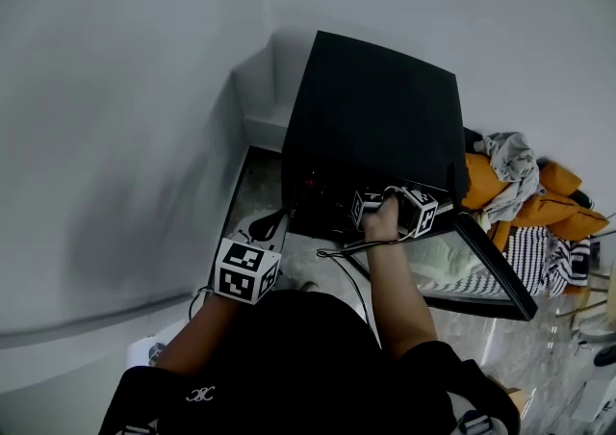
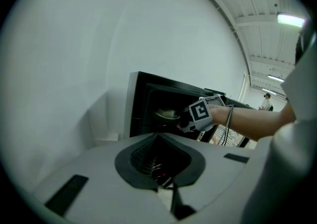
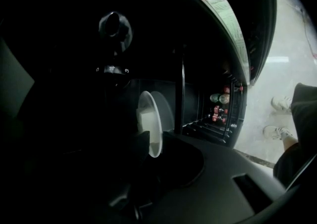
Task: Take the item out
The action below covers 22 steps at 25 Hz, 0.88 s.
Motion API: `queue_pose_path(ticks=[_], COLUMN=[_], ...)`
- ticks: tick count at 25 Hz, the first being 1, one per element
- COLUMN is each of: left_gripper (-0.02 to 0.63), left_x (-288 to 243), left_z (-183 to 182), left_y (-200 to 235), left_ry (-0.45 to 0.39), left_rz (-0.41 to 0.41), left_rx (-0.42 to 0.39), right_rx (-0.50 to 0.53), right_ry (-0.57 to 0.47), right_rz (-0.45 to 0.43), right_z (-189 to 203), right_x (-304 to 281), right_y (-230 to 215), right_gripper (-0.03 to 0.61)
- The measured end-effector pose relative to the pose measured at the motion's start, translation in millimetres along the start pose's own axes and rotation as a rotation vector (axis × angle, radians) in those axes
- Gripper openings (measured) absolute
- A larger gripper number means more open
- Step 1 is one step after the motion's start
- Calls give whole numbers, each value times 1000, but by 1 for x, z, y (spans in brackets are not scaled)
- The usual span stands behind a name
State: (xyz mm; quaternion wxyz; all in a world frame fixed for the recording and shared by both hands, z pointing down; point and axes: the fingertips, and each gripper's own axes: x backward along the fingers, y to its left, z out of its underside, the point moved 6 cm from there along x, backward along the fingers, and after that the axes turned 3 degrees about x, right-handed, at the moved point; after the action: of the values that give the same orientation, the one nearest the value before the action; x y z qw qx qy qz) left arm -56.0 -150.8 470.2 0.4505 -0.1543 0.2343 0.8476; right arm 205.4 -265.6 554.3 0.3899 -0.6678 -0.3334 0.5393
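r tongs [image 3: 148, 144] clamp 1 white plate [image 3: 154, 111] inside 1 black oven [image 1: 371, 115].

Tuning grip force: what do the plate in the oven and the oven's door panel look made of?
Plate: white, smooth, faintly glossy, with a thin rim. Likely glazed ceramic, possibly melamine.
Door panel: see-through, striped cloth shows behind it, black frame. Probably glass.
Oven casing: matte black, likely painted metal, though the look alone can't confirm it.
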Motion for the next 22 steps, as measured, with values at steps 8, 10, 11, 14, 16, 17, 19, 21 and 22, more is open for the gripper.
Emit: queue_pose_path(ticks=[8, 10, 11, 14, 16, 17, 19, 21, 22], left_gripper=[0, 0, 0, 0, 0, 0, 0, 0, 0], left_x=[2, 2, 2, 1, 0, -1, -2, -3, -3], left_z=[3, 4, 4, 4, 4, 4, 4, 4, 4], left_y=[0, -1, -1, -2, -3, -4, -5, -6, -6], left_ry=[-1, -1, 0, 0, 1, 2, 3, 7, 10], left_rz=[0, 2, 4, 14, 22, 25, 32, 37, 40], left_rx=[9, 10, 10, 8, 6, 4, 2, 1, 0], right_rx=[-10, -7, -5, -5, -3, 1, 10, 18, 24], right_ry=[-8, -9, -10, -10, -8, -8, -6, -1, 3], right_rz=[-8, -4, -1, -4, -12, -12, -9, -8, -9], right_z=[-2, -1, -1, -1, -1, -1, 0, 2, 3], right_x=[-1, 0, 1, 4, 7, 8, 11, 14, 16], right_y=[-5, -6, -6, -8, -9, -9, -10, -12, -12], right_gripper=[25, 23, 23, 23, 23, 23, 23, 23, 23])
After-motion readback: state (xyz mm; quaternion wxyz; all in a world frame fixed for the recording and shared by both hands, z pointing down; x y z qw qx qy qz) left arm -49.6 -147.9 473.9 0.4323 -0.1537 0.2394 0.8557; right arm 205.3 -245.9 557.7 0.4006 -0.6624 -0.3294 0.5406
